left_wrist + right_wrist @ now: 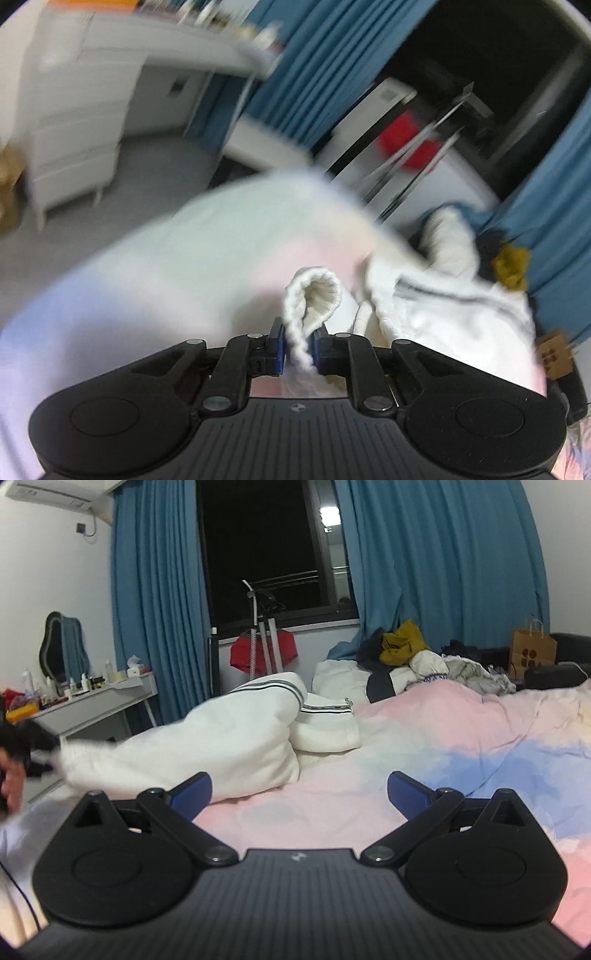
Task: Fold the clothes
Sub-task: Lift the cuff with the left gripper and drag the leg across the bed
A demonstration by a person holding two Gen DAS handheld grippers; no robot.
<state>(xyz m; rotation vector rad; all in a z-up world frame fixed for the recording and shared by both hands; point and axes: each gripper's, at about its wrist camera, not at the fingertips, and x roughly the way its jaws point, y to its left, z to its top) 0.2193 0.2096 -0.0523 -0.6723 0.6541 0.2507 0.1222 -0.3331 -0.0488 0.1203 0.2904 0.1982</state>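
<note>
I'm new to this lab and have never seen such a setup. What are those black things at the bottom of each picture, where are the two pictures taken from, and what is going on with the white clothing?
No robot arm here: a person holds a handheld two-finger tool in each hand, and each tool carries a wide-angle camera looking along its fingers. The black shape at the bottom is that tool.

The left wrist view shows the left gripper with its blue-padded fingers shut on the ribbed cuff of a white garment; the blur suggests fast movement.

The right wrist view shows the right gripper open and empty above a bed with a pink and blue cover. The garment lies on the bed, one sleeve stretched left. More clothes are heaped near the window.
</note>
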